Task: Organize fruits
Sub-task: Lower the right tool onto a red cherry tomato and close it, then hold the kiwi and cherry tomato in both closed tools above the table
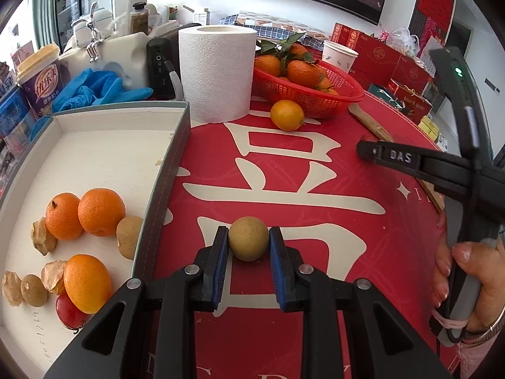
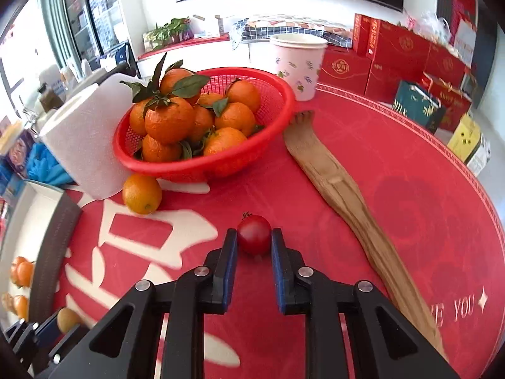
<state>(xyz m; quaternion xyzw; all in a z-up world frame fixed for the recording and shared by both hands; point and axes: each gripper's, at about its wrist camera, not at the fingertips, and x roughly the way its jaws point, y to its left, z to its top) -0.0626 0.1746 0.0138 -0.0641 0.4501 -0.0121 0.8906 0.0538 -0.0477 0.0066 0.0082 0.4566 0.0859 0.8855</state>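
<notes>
The white box (image 1: 94,145) sits at the far left of the left wrist view, its grey wall running from about eleven o'clock down to seven o'clock of the left claw (image 1: 248,241). Already lying in it are several oranges (image 1: 101,211), a few brown longans (image 1: 128,241), some loose shell pieces and a cherry tomato at its near corner. That box looks like the place where the fruit is being gathered, so the relation that counts is plain: it lies to the left of both claws, at about nine to ten o'clock of the left one, and the left hand is by far the nearer.

The left claw is narrow, its blue pads pressed on either side of a round brown longan (image 1: 247,242), which sits between the tips over the red worktop (image 1: 315,221). Being round, the longan has no long axis to mind; a short carry leftward over the box wall should do.

Farther on, at twelve o'clock, a loose orange (image 1: 286,114) rests on the worktop just in front of the red basket (image 1: 347,94) of leafy oranges, beside a paper roll.

The right claw (image 2: 254,237) is also narrow, closed on a small red cherry tomato (image 2: 254,234), stem end pointing away. From it the box lies well off at about nine o'clock, past the left claw, so its carry would be the longer one and might crowd the left hand.
</notes>
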